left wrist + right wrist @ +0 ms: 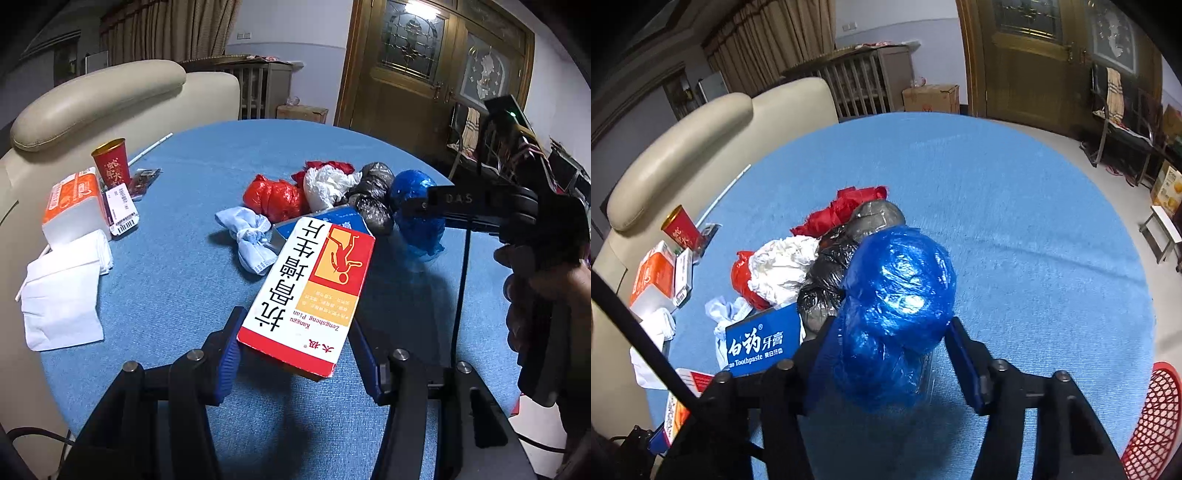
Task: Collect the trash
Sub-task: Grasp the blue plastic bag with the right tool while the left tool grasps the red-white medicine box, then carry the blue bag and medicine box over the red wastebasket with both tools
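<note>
The medicine box [306,295] is a long flat carton, white along one side with large black Chinese characters, red and yellow on the other with a small human figure, and a red band at its near end; it sits tilted above the blue tablecloth [177,266], its near end clamped between the blue pads of the left gripper [293,350], whose jaws stand at a middling width pressed on the carton's two long edges. Its far end reaches over a blue toothpaste box [762,341] with white lettering. Just beyond, a blue plastic bag [897,295], crinkled, glossy and bunched into a rounded lump with a looser tail below, sits between the jaws of the right gripper [886,354]; the left pad is wrapped by the film, while the right pad looks just clear of the bag, so whether it is truly gripped cannot be told. In the left wrist view a hand [532,295] holds that gripper's handle at the right edge. Beside the blue bag lie a black bag [827,280], a crumpled white bag [783,269], a red bag [273,197] and a pale blue mask [251,236], all bunched near the table's middle. Further left stand a red paper cup [110,164], an orange tissue pack [74,206] and loose white tissues [62,295]. A red mesh basket [1156,417] shows at the right table edge, and a cream sofa [96,96] stands behind.
</note>
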`<state>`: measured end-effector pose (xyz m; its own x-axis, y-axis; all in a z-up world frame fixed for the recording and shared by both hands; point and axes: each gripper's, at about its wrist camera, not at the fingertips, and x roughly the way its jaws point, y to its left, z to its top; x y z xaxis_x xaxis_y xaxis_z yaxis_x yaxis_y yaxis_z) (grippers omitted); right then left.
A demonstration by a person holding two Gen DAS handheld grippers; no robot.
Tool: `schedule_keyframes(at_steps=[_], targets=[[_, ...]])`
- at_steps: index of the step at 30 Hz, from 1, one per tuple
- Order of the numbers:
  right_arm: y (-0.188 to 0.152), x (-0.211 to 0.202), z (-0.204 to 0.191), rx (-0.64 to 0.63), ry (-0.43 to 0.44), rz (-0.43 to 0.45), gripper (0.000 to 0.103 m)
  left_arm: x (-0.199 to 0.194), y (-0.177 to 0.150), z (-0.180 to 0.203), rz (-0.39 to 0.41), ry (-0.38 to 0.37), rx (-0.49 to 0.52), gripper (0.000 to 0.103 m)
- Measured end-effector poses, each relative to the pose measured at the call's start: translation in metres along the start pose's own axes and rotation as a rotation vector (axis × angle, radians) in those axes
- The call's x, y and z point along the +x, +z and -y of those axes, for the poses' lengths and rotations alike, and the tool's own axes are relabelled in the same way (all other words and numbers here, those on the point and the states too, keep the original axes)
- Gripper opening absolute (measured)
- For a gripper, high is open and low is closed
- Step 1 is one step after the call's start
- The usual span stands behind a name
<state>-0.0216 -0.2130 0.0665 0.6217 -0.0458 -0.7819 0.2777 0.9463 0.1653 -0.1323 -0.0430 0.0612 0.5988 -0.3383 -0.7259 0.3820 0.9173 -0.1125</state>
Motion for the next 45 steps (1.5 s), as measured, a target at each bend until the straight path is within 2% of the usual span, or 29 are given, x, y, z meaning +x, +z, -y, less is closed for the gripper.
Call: schedule_keyframes(at_steps=[3, 14, 23, 36, 45], targets=[[-0.002, -0.011, 0.002, -0.004, 0.006, 0.032, 0.051, -0.007, 0.002, 0.000, 0.018, 0.009, -0.006, 0.057], [-0.015, -0.058, 0.011, -0.003, 0.045, 0.116, 0.049, -0.025, 0.008, 0.010, 0.050, 0.030, -0.002, 0.057], [-0.037, -0.089, 0.033, 0.032, 0.048, 0.160, 0.049, -0.031, 0.013, 0.035, 0.060, 0.014, 0.027, 0.057], [-0.070, -0.113, 0.080, 0.095, -0.012, 0.175, 0.049, -0.019, 0.022, 0.078, 0.045, -0.032, 0.076, 0.057], [-0.090, -0.116, 0.117, 0.153, -0.071, 0.155, 0.049, -0.010, 0.027, 0.125, 0.035, -0.080, 0.145, 0.057]])
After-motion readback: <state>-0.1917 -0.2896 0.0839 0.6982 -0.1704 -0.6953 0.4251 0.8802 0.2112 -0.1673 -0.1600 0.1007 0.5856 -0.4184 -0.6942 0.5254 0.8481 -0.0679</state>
